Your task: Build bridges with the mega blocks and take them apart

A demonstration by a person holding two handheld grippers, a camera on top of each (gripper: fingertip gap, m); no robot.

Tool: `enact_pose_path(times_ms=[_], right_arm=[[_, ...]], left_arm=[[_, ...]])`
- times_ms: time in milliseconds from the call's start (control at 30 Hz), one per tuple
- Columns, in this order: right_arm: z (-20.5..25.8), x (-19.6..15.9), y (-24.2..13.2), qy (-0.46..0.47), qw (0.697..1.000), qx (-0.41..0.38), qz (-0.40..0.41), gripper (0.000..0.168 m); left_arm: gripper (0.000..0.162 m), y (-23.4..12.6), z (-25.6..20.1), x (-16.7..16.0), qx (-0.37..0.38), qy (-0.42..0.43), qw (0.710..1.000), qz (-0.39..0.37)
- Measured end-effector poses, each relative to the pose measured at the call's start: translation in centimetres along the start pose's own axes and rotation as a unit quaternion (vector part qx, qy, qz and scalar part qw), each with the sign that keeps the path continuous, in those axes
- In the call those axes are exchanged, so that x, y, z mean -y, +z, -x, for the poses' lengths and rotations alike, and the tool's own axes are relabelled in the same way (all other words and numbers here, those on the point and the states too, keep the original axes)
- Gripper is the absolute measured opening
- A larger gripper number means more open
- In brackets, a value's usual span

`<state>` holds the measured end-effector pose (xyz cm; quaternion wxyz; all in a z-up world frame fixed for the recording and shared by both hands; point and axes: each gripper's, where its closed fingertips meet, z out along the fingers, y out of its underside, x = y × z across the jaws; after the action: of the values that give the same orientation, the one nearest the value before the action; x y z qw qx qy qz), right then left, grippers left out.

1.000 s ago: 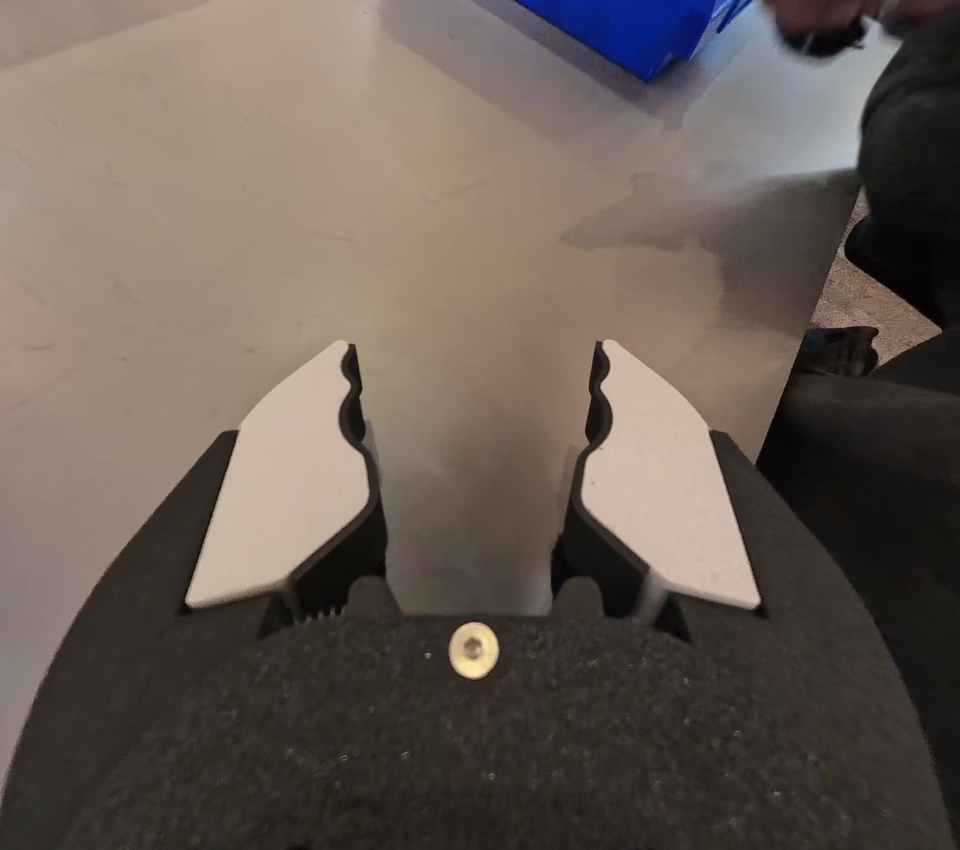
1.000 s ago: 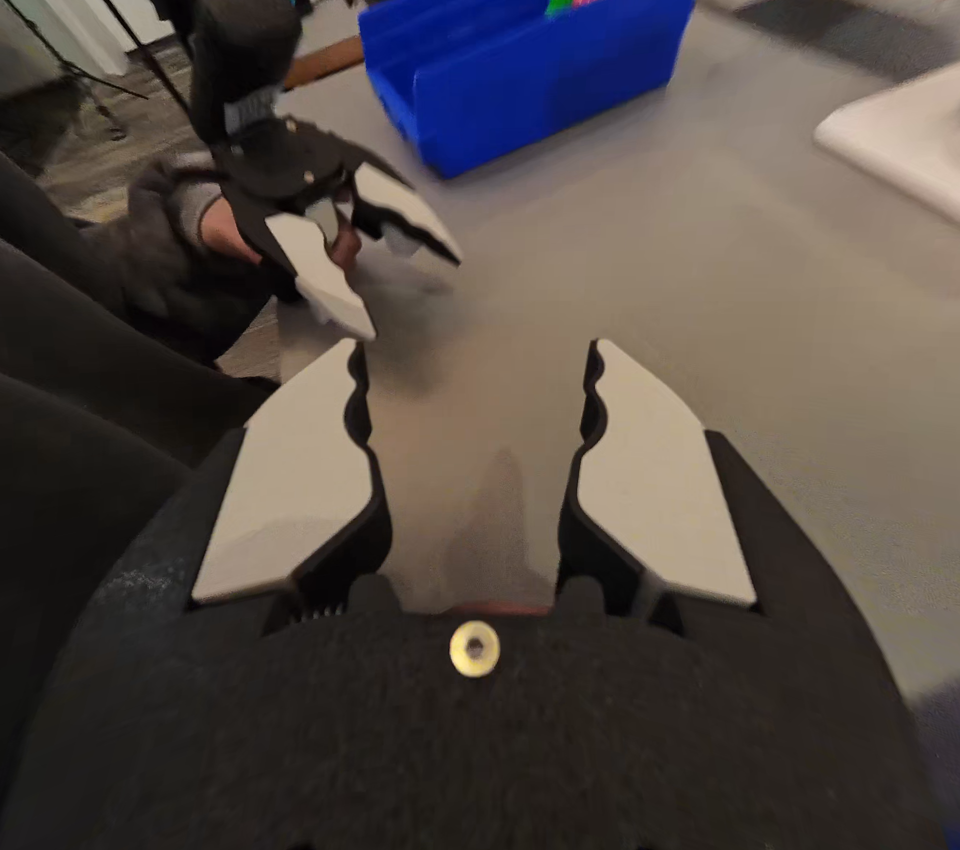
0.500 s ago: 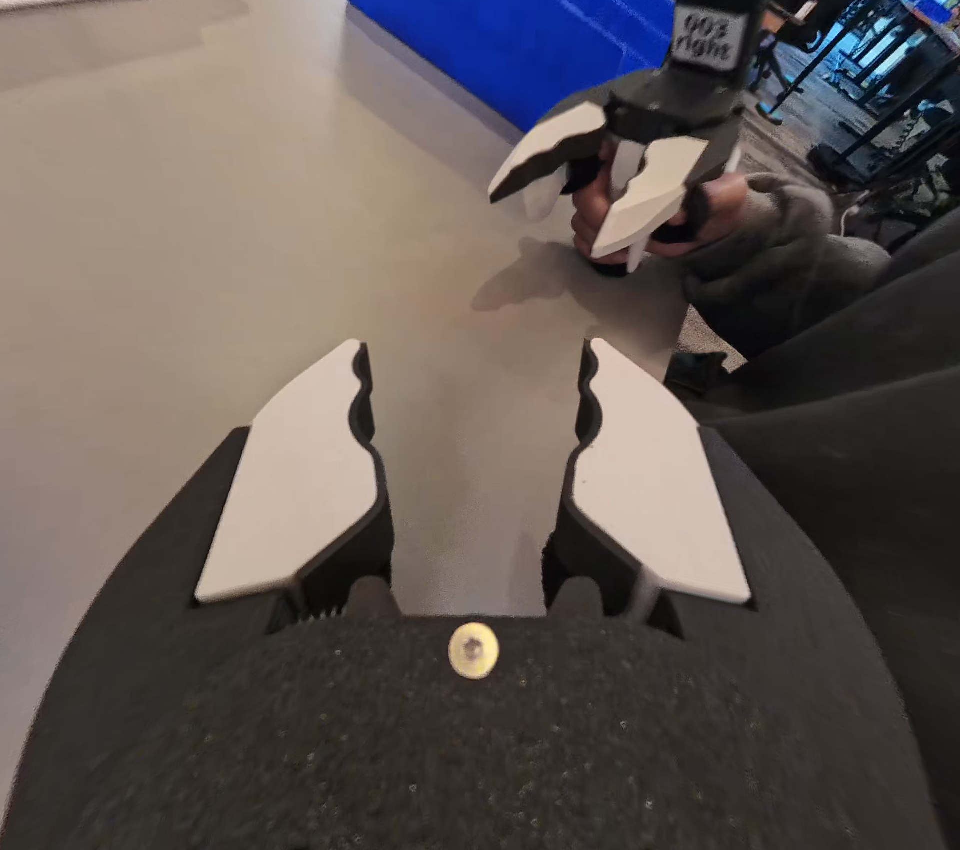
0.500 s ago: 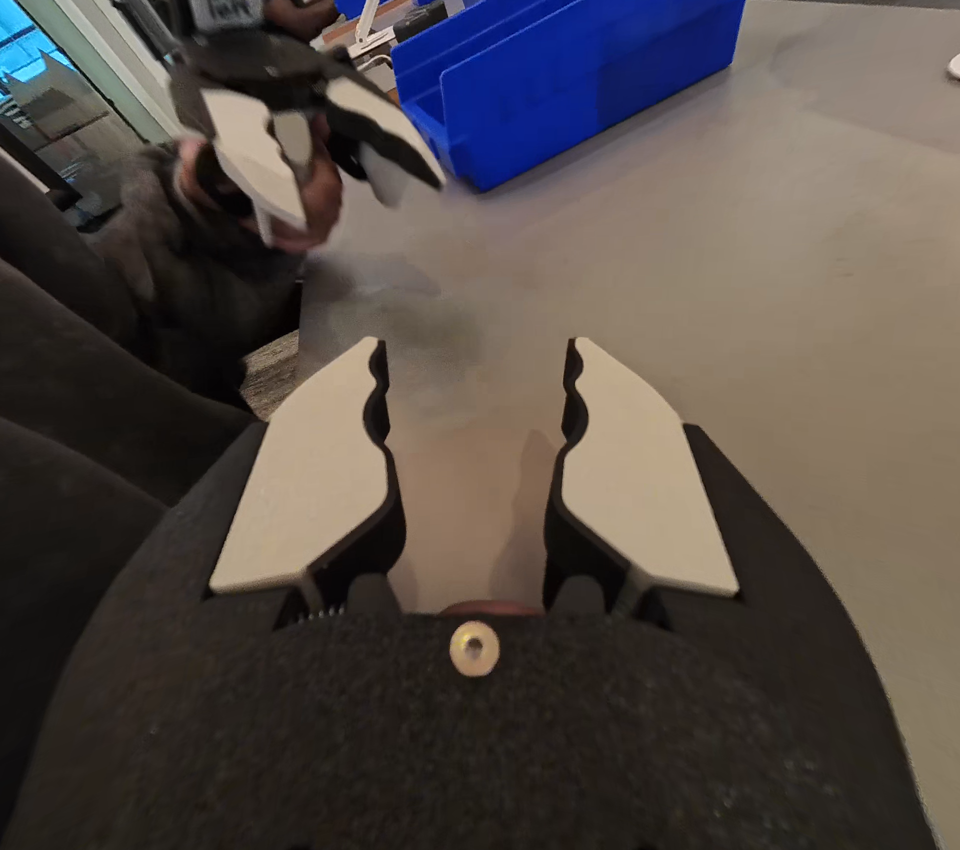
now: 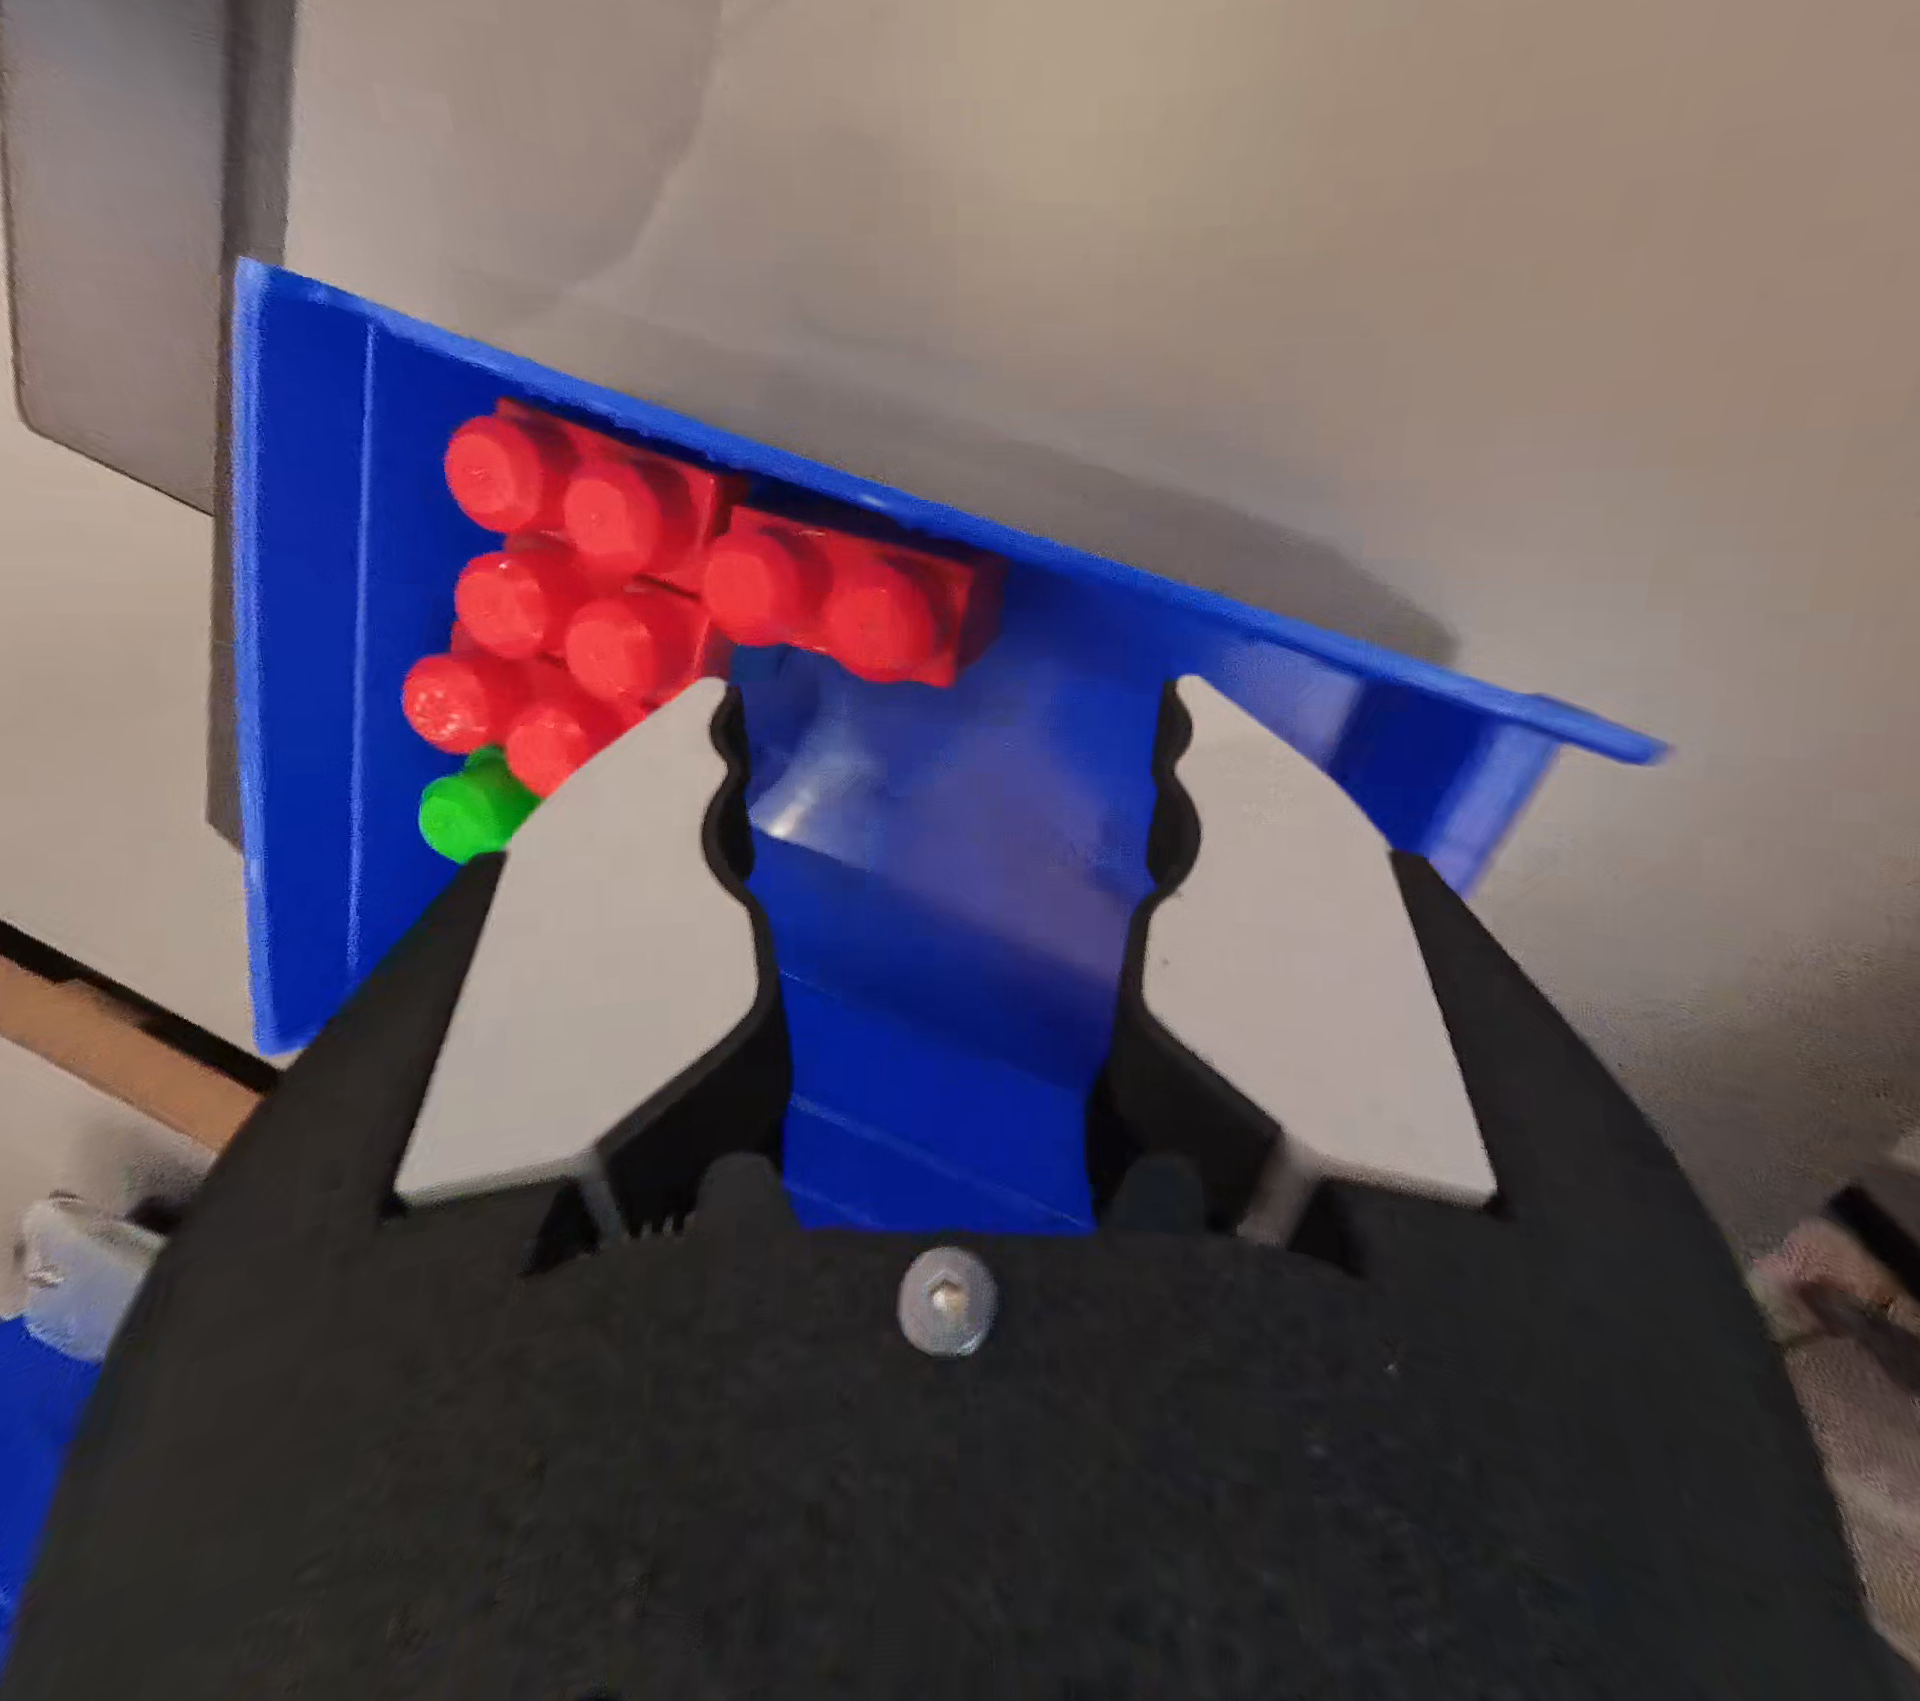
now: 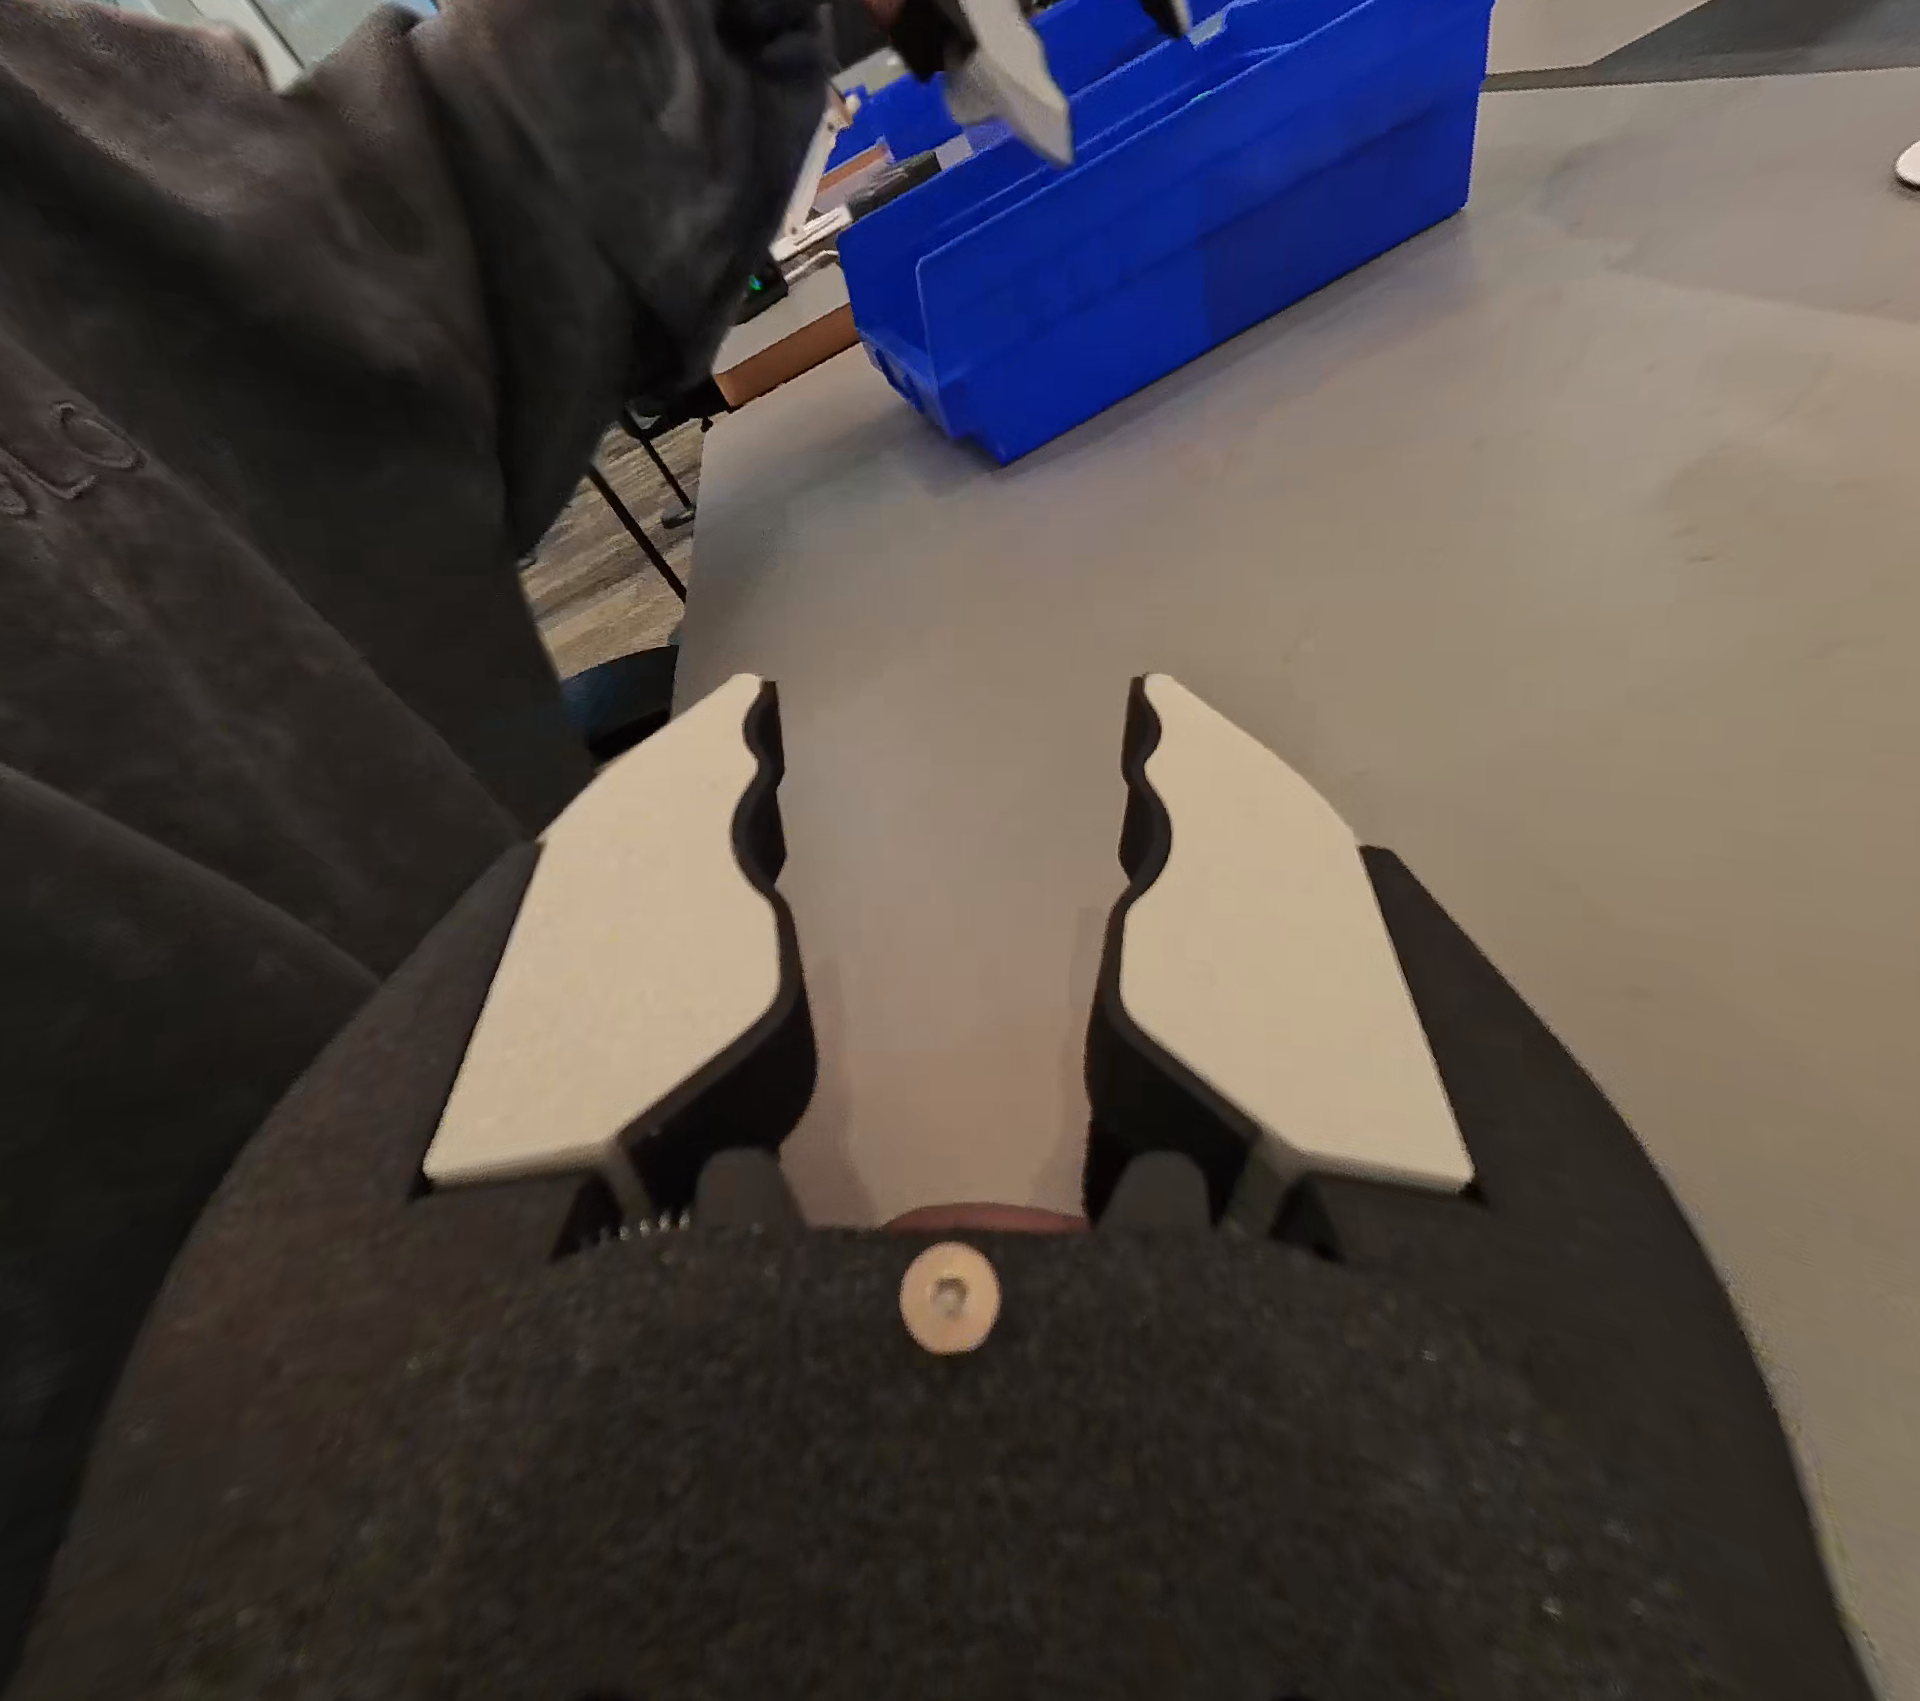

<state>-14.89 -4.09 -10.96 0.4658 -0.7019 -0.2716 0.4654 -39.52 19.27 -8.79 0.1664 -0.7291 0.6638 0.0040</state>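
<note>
Left gripper [image 5: 951, 690] wide, empty, above blue bin [image 5: 1039, 976] holding four red blocks [image 5: 623, 581], one green block [image 5: 468, 810]. Right gripper [image 6: 951, 685] wide, empty, over table [image 6: 1455, 612].

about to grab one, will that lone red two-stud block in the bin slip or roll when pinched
The red two-stud block looks like rigid, probably light plastic. Its flat sides should suit the open left gripper; pinching the round studs may slip. Its boxy base shouldn't roll in the blue bin.

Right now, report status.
Left gripper open over blue bin. Right gripper open above table. Red blocks in bin, ungrasped. Nothing blocking.
</note>
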Motion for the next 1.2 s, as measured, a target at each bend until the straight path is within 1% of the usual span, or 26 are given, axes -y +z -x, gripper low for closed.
enact_pose_path(times_ms=[133, 200, 267, 433, 500, 533, 600, 700, 800, 900, 1000, 1067, 1133, 1200], right_arm=[[0.1, 0.2, 0.3, 0.034, 0.999, 0.030, -0.009, 0.059], [0.1, 0.4, 0.3, 0.043, 0.998, 0.036, -0.015, 0.059], [0.0, 0.4, 0.3, 0.045, 0.998, 0.036, -0.016, 0.059], [-0.1, 0.4, 0.4, 0.052, 0.998, 0.042, -0.014, 0.059], [-0.1, 0.4, 0.4, 0.055, 0.997, 0.043, -0.014, 0.059], [-0.1, 0.4, 0.4, 0.055, 0.997, 0.043, -0.015, 0.059], [-0.1, 0.4, 0.4, 0.055, 0.997, 0.043, -0.013, 0.059], [-0.1, 0.4, 0.4, 0.054, 0.997, 0.043, -0.014, 0.059], [-0.1, 0.4, 0.3, 0.053, 0.998, 0.043, -0.016, 0.059], [0.0, 0.4, 0.4, 0.052, 0.997, 0.045, -0.016, 0.059], [0.3, 0.3, 0.5, 0.049, 0.997, 0.050, -0.012, 0.059], [0.4, 0.3, 0.5, 0.049, 0.997, 0.052, -0.010, 0.059], [0.4, 0.3, 0.5, 0.046, 0.998, 0.052, -0.011, 0.059], [0.5, 0.4, 0.5, 0.043, 0.998, 0.051, -0.014, 0.059]], left_arm=[[0.078, 3.6, 1.3, -0.5, -0.040, 0.044, 0.997, 0.048], [0.080, 4.8, 1.9, -0.8, -0.043, 0.058, 0.995, 0.070], [0.079, 5.6, 2.1, -1.1, -0.047, 0.069, 0.993, 0.087], [0.080, 6.7, 2.1, -1.3, -0.064, 0.071, 0.991, 0.096], [0.073, 7.0, 1.8, -1.6, -0.073, 0.074, 0.989, 0.102], [0.074, 7.2, 1.7, -1.7, -0.075, 0.076, 0.989, 0.102], [0.074, 7.2, 1.6, -1.8, -0.076, 0.084, 0.988, 0.102], [0.074, 6.9, 1.5, -2.5, -0.071, 0.098, 0.985, 0.125], [0.074, 5.2, 1.7, -3.3, -0.059, 0.102, 0.983, 0.140], [0.074, 1.3, 2.5, -2.6, -0.044, 0.070, 0.992, 0.099], [0.073, -3.6, 3.2, -0.6, -0.009, 0.054, 0.998, 0.033], [0.073, -6.5, 2.7, 1.4, 0.003, 0.052, 0.998, -0.019], [0.073, -8.3, 1.2, 2.9, -0.010, 0.062, 0.997, -0.052], [0.073, -9.0, 0.0, 4.2, -0.021, 0.070, 0.995, -0.066]])
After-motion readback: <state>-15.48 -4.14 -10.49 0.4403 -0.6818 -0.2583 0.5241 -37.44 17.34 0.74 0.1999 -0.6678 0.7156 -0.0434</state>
